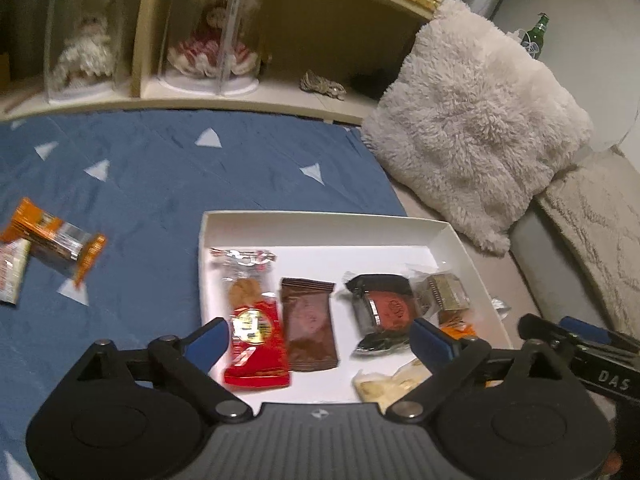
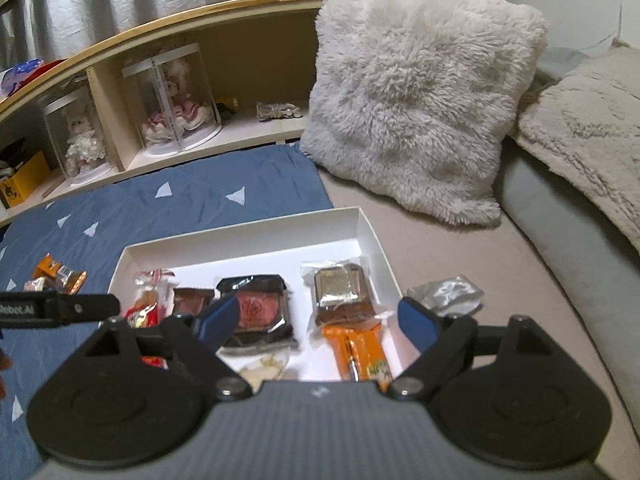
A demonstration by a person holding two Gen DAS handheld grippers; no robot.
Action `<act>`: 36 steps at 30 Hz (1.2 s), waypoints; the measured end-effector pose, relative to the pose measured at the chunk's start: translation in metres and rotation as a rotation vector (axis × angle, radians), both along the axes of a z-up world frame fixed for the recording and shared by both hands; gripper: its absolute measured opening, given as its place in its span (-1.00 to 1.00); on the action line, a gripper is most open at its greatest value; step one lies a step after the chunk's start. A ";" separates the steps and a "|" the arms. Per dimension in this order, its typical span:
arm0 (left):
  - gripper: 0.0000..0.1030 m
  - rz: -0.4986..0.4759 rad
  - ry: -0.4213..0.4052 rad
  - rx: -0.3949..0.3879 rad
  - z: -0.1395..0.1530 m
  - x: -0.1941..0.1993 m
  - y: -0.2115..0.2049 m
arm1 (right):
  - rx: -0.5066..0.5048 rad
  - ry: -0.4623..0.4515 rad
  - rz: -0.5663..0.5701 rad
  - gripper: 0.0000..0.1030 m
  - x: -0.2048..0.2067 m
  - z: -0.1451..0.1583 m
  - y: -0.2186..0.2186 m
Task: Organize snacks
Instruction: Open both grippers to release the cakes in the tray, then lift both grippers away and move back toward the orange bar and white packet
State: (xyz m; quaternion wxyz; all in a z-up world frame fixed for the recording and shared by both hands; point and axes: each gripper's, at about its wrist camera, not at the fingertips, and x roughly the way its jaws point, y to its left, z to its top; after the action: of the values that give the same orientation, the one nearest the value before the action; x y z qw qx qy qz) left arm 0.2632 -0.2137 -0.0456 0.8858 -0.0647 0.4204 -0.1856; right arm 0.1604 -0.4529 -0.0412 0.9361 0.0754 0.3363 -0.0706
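Snacks mostly sit inside the white box (image 1: 448, 236): a red packet (image 1: 256, 344), a brown wrapper (image 1: 308, 328), a dark round cake (image 1: 384, 308) and an orange packet (image 2: 360, 344). Outside lie an orange bar (image 1: 52, 240) at nine o'clock and a silver wrapper (image 2: 448, 294) at three o'clock. Left tool (image 1: 320, 336) and right tool (image 2: 316, 320) both hang spread, empty.

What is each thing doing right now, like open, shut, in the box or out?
left gripper: open, holding nothing.
right gripper: open, holding nothing.
white box: open, no lid on.
red snack: sealed, lying in the box.
brown snack: sealed, lying in the box.
orange snack: lying outside the box, on the blue blanket.
silver wrapper: lying outside the box, to its right.
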 end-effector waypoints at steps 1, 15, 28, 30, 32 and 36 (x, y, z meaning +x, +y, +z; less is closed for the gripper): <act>0.96 0.001 -0.011 0.013 0.001 -0.003 0.001 | -0.002 0.000 -0.001 0.85 -0.004 0.000 0.001; 1.00 0.024 -0.093 0.055 0.017 -0.032 0.036 | -0.017 -0.047 -0.027 0.99 -0.041 0.013 0.020; 1.00 0.095 -0.101 0.097 0.017 -0.034 0.093 | -0.040 -0.048 0.012 0.99 -0.012 0.003 0.058; 1.00 0.120 -0.098 0.092 0.016 -0.033 0.106 | -0.047 -0.047 0.030 0.99 -0.006 0.001 0.068; 1.00 0.144 -0.097 0.099 0.014 -0.031 0.120 | -0.036 -0.047 0.052 0.99 -0.001 -0.002 0.078; 1.00 0.180 -0.096 0.127 0.009 -0.027 0.145 | -0.039 -0.053 0.094 0.99 0.009 -0.006 0.100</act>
State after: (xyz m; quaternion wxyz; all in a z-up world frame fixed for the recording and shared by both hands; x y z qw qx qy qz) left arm 0.2362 -0.0689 -0.0369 0.9203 -0.0368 0.3809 -0.0814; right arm 0.1695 -0.3531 -0.0476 0.9482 0.0432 0.3132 -0.0313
